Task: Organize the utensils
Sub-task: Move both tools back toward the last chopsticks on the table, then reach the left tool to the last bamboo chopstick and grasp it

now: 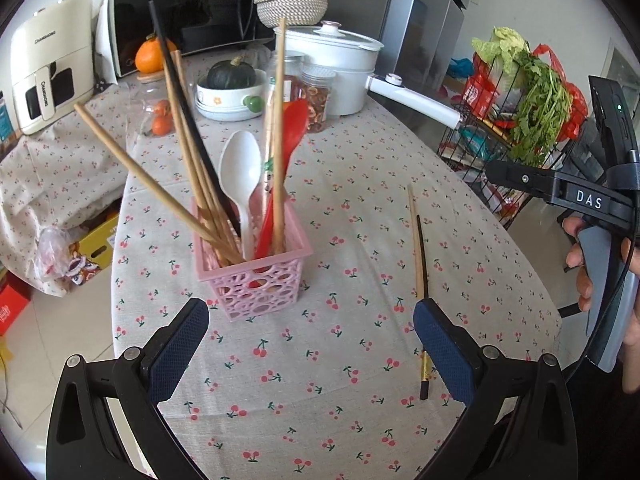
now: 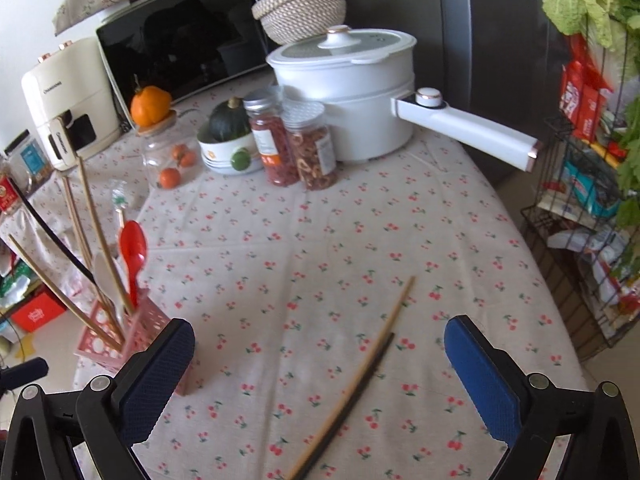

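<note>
both hand-held grippers, left (image 1: 311, 344) and right (image 2: 319, 356), wide open, empty

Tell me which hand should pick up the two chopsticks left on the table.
Right. Its open tongs point straight at the chopsticks, which lie between the fingers. The left tongs face the pink basket, with the chopsticks off beside one finger.

- My right gripper (image 1: 576, 196) carries white letters "DAS" on its black body.
- The cream air fryer (image 1: 50, 64) reads "CHANGHONG" on its top and again on its handle.
- Jar labels and snack packets are too blurred for me to read.
</note>
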Available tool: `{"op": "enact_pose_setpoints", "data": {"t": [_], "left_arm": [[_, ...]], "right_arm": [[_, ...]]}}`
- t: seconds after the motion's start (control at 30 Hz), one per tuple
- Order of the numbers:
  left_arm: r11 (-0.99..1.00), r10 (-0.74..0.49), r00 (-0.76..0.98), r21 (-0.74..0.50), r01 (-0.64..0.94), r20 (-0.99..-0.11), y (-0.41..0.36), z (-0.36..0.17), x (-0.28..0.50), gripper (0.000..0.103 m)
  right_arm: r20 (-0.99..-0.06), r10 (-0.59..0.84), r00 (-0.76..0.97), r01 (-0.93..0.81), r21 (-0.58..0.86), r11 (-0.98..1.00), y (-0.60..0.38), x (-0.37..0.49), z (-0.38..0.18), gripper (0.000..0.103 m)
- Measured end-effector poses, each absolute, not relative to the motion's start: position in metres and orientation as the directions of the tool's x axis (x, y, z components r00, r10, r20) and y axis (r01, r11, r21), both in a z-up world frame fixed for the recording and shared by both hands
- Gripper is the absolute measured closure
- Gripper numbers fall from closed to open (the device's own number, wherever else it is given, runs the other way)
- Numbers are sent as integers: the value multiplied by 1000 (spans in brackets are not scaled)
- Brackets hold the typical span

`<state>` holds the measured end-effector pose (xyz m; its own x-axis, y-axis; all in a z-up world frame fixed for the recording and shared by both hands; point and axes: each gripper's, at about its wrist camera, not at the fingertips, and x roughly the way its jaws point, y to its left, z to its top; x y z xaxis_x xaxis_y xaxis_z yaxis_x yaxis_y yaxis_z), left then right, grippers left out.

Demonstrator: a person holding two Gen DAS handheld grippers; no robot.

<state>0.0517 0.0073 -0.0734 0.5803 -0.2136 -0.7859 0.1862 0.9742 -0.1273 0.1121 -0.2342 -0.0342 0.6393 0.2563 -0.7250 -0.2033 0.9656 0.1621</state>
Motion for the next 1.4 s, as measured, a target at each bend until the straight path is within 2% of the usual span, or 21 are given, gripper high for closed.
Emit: {"op": "enact_pose_setpoints", "data": {"t": [0.2, 0.33, 0.53, 0.73, 0.8, 0.97, 1.07, 1.13, 1.2, 1.4], "left_arm": [[958, -237, 546, -99, 270, -804, -43, -81, 59, 0], [951, -207, 481, -61, 302, -852, -73, -94, 78, 0], [960, -191, 390, -88, 265, -901, -100, -115, 125, 0], [982, -118, 361, -54, 182, -925, -120, -137, 179, 0], [985, -116, 345, -62, 164, -931, -127, -145, 198, 3], [976, -196, 308, -156, 150, -931, -141, -162, 231, 35], [965, -244, 290, -203, 164, -925, -152, -171, 245, 52], [961, -260, 281, -217, 173, -924, -160, -176, 252, 60], [960, -256, 277, -209, 187, -926, -168, -180, 257, 65], [968, -163, 303, -94, 231, -939, -183, -181, 264, 90]], "right_arm": [[-779, 138, 612, -138, 67, 988, -263, 113, -48, 0], [-808, 94, 582, -83, 56, 995, -287, 116, -56, 0], [-831, 15, 557, 38, 43, 998, -322, 123, -63, 0], [-856, 28, 516, 67, 73, 995, -341, 132, -72, 0], [-868, 22, 497, 81, 71, 994, -345, 136, -77, 0], [-890, 33, 454, 114, 95, 989, -358, 145, -88, 0], [-889, 39, 456, 131, 111, 985, -364, 149, -88, 0], [-887, 47, 460, 140, 124, 982, -367, 151, -88, 0], [-884, 59, 463, 141, 139, 980, -368, 153, -87, 0], [-888, 65, 455, 143, 146, 979, -369, 159, -91, 0]]}}
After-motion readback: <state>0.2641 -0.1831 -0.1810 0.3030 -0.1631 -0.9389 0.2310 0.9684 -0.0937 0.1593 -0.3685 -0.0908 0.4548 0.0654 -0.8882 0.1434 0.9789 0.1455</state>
